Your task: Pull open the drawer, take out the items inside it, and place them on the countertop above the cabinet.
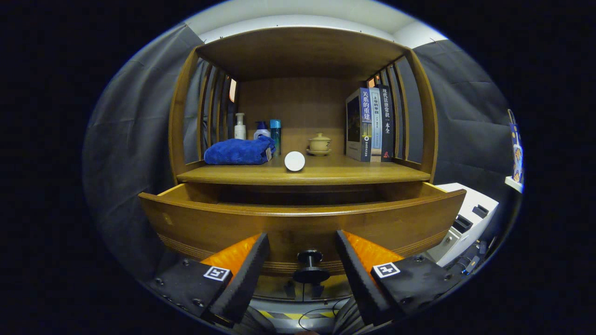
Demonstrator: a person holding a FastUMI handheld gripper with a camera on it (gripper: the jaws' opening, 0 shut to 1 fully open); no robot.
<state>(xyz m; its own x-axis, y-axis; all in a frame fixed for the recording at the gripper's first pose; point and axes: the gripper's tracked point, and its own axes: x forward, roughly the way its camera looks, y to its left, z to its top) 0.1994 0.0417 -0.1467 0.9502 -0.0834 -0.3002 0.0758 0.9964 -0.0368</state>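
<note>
The wooden drawer stands pulled out of the cabinet, and its inside is hidden behind its front panel. Its dark round knob sits between my two fingers without touching either. My gripper is open, with one fingertip left of the knob and the other right of it. On the countertop above the drawer lies a white round disc, near the front edge.
On the countertop there is also a folded blue towel, three bottles behind it, a lidded cup on a saucer and upright books. A white appliance stands right of the cabinet. Cables lie on the floor below.
</note>
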